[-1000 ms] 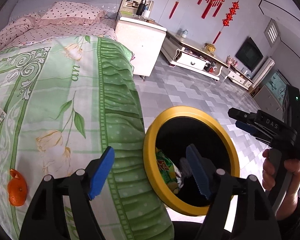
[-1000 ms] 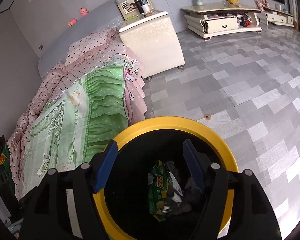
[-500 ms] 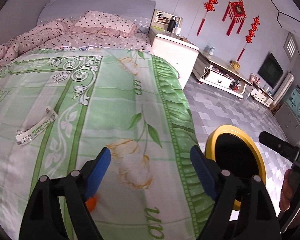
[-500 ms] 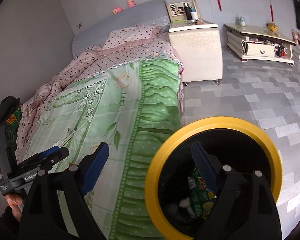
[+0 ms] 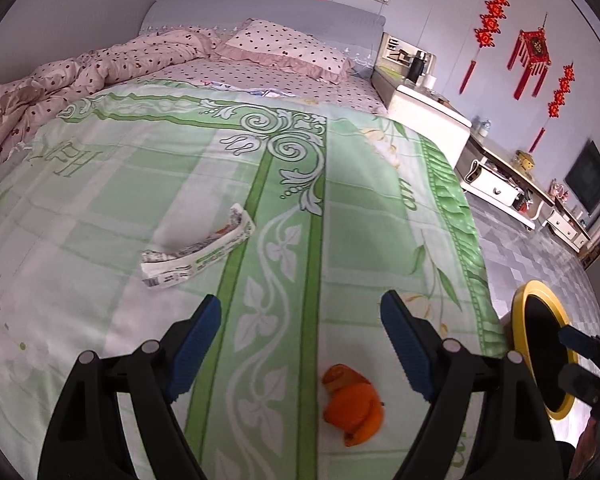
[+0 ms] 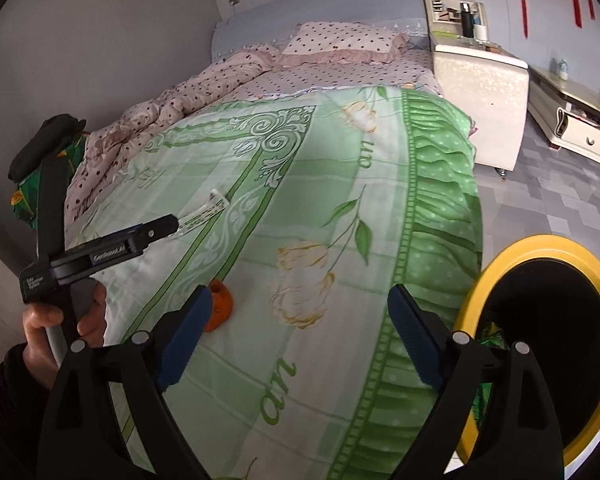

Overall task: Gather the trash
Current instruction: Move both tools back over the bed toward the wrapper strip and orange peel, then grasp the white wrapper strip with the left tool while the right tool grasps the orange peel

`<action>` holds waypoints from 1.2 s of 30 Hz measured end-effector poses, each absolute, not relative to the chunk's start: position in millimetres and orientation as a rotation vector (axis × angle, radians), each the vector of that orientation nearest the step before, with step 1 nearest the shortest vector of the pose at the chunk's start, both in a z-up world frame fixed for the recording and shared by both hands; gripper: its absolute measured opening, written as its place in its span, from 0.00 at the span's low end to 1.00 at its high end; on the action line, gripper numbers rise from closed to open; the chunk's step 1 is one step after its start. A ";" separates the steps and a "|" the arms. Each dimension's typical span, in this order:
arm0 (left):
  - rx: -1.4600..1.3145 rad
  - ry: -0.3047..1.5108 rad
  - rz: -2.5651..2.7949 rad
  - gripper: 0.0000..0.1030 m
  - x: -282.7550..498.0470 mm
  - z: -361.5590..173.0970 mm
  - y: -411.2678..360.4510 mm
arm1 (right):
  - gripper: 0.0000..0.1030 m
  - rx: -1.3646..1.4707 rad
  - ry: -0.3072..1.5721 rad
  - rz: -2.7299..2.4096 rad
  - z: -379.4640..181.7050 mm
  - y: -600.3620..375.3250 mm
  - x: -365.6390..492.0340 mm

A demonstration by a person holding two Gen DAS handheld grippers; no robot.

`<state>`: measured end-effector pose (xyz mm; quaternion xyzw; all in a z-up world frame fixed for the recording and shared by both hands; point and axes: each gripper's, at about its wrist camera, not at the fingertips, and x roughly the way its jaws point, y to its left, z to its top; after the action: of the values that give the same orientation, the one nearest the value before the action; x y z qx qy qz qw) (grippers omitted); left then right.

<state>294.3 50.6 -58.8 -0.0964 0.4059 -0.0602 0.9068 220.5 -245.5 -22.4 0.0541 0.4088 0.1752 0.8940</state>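
Both tools now swung away from yellow-rimmed bin (image 6: 540,344), aimed over green bedspread (image 5: 340,208); a second ago both pointed into bin.

Left tool (image 5: 300,344): blue pads spread, nothing between.

Right tool (image 6: 300,336): jaws opening, empty.

Trash on bed: orange peel (image 5: 354,404) just below left tool's gap; crumpled wrapper (image 5: 198,254) farther up, left.

Bin beside bed edge, green packet inside.

Judgement: drop finished, next pickup starting; peel likely first.

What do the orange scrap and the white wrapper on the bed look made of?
Orange scrap: probably citrus peel, matte, curled and torn. White wrapper: likely thin printed paper or plastic film, creased and bent into a trough; the finish is hard to tell.
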 end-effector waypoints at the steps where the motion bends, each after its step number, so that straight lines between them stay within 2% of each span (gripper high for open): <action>1: -0.199 0.843 -0.115 0.76 297.1 -62.4 58.2 | 0.83 0.102 0.854 0.373 -26.9 -238.1 220.5; 13: -0.157 0.879 -0.062 0.76 330.9 -90.5 100.5 | 0.83 -0.006 0.952 0.420 -87.6 -148.9 230.6; 29: -0.101 0.928 -0.062 0.76 385.5 -129.8 98.2 | 0.83 -0.105 0.964 0.389 -123.8 -121.3 265.7; 32: -0.099 0.931 -0.066 0.76 393.7 -133.6 96.9 | 0.81 -0.123 0.947 0.395 -123.4 -117.8 270.1; 36: -0.095 0.924 -0.077 0.76 403.5 -134.7 94.4 | 0.73 -0.135 0.941 0.421 -122.5 -113.1 275.2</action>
<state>403.5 94.4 -134.7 -0.0456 0.4454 -0.0370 0.8934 275.2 -113.1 -122.5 -0.0646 0.4495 0.2013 0.8679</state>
